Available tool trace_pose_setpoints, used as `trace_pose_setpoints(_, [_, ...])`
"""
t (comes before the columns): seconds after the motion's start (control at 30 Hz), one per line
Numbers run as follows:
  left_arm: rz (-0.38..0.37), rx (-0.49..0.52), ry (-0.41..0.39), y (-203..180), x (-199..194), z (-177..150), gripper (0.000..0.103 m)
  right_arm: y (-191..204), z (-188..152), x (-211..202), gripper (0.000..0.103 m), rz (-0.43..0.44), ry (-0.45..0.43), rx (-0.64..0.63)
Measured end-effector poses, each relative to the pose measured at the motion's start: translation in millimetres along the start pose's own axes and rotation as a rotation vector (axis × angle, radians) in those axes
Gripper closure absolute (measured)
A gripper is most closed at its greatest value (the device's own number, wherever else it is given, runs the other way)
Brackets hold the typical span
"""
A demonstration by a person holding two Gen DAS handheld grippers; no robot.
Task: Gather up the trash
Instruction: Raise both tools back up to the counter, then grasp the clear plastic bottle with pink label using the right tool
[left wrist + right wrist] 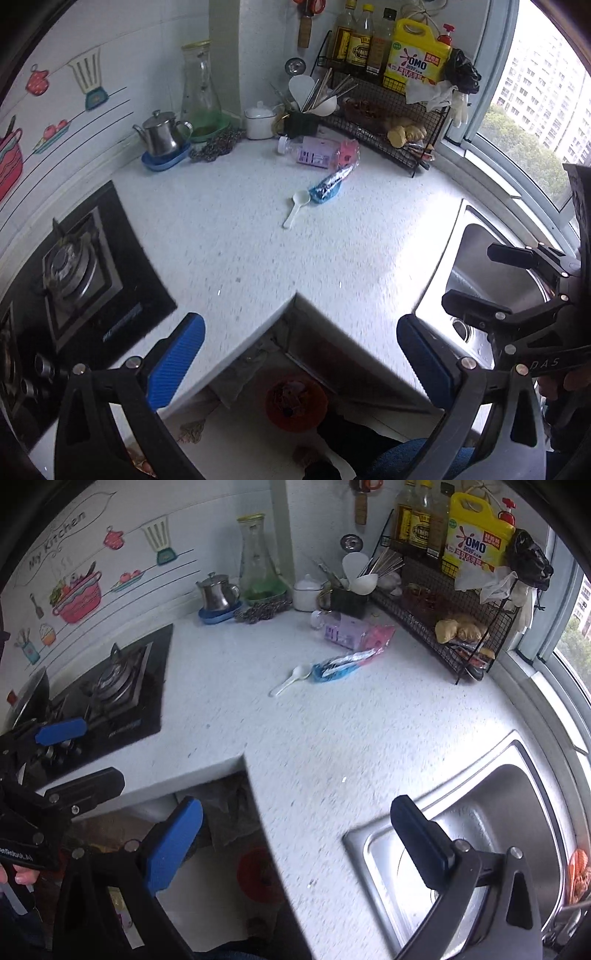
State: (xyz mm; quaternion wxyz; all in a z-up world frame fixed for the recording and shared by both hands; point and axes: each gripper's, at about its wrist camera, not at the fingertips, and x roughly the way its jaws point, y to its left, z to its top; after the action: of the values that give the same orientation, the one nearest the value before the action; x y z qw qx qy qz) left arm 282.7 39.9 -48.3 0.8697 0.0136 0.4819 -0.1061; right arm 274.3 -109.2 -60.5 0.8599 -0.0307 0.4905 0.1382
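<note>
Left wrist view: the trash lies at the far side of the white counter [236,236], toward the corner, as a loose cluster: a blue crumpled wrapper [330,185], a white plastic spoon [296,209] just beside it on the near side, and behind them a clear plastic bottle [308,153] on its side against a pink wrapper [349,151]. Your left gripper [301,363] is spread wide and empty, hovering over the counter's inner corner, well apart from all of it. In the right wrist view your right gripper [295,840] is likewise spread and empty, above the sink [491,794] edge. The red bin [295,404] stands on the floor below the counter notch. In my judgement you are at the approach stage, nothing yet collected. Take the nearest piece first, spoon or blue wrapper. Come in low, fingers either side of the wrapper's length, and close on the bunched middle, since thin film is likely to slip. Keep clear of the wire rack [391,122] and the utensil holder [301,123] behind the bottle.
</note>
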Motion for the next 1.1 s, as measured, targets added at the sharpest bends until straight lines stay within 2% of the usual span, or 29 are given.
trace_pose_setpoints(0.2, [0.016,0.01,0.011,-3,42,60,0.0,-35,46,29,0.001,0.021,0.008,0.012])
trace_pose_setpoints(0.5, [0.028,-0.004,0.033,3,99,137,0.0,-67,118,74,0.001,0.023,0.022,-0.066])
trace_pose_setpoints(0.8, [0.028,-0.042,0.083,24,161,177,0.0,-80,179,137,0.001,0.029,0.017,-0.19])
trace_pose_setpoints(1.1, [0.03,-0.049,0.118,33,218,200,0.0,-83,210,198,0.001,0.064,0.05,-0.343])
